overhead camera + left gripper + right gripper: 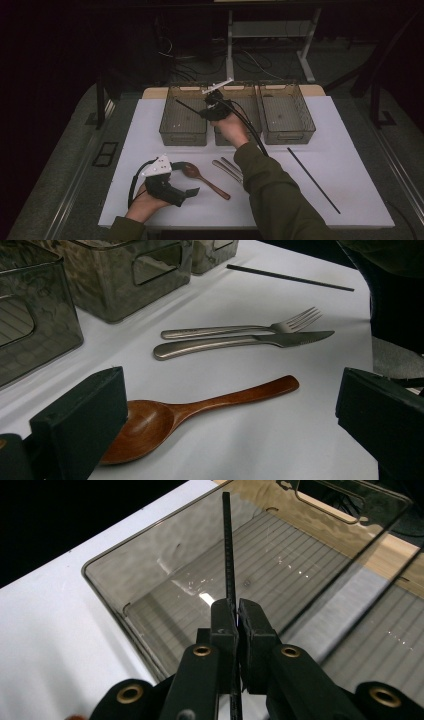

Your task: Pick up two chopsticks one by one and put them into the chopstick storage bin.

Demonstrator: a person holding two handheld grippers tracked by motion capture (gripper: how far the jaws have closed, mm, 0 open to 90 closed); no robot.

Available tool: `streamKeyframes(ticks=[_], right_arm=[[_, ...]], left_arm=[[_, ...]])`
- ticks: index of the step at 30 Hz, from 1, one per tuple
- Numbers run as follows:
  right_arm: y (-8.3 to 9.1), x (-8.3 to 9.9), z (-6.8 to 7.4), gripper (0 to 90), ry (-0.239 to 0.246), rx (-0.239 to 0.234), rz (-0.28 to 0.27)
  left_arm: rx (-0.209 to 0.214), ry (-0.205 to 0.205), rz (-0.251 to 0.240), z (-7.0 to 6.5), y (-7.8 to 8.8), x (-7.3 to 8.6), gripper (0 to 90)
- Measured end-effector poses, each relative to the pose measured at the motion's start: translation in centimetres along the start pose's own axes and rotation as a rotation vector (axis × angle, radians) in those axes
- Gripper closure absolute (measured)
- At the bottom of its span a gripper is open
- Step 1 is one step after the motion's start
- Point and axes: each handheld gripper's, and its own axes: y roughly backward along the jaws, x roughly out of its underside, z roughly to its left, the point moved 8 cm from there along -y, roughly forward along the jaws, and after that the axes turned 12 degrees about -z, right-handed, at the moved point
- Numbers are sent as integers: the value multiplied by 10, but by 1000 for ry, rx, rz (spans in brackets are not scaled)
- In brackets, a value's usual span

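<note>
Surface [150,130], white, carries three bins at the far edge. My right gripper [236,615] hangs over the left bin [183,131], its jaws pressed together, pinching a black chopstick [228,545] near one end. I judge the stick light, stiff and slick; held this far off-centre it may pivot. Its mate [313,180] lies near right. My left gripper [230,405] rests with jaws spread wide, empty, over the wooden spoon [200,407]; knife [240,341] and fork [240,330] lie beyond.

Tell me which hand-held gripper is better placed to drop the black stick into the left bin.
Right. The right hand-held gripper already clamps the stick above the left bin; the left hand-held gripper stands open by the spoon.
</note>
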Motion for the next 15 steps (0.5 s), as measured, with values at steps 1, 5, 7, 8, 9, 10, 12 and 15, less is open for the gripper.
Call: streamKeyframes(ticks=[1,5,7,8,9,10,12,15], right_arm=[[-3,0,1,851,-1,0,5],[-16,-1,1,851,-4,11,26],[-22,-1,0,850,-8,20,34],[-25,-1,1,850,-14,17,39],[-28,-1,1,851,-14,23,43],[-31,-1,1,850,-17,22,48],[-37,-1,2,849,-11,24,56],[-44,-2,4,848,-4,30,61]], left_arm=[[1,2,-2,0,0,0,0],[5,2,-4,-1,0,-1,0],[6,2,-5,-1,0,-1,0],[7,2,-6,-1,-1,-1,0],[8,6,-8,-1,-1,-1,0],[8,8,-8,-1,-1,-1,0],[8,4,-8,-1,-1,-1,0],[10,3,-8,-1,-1,-1,0]])
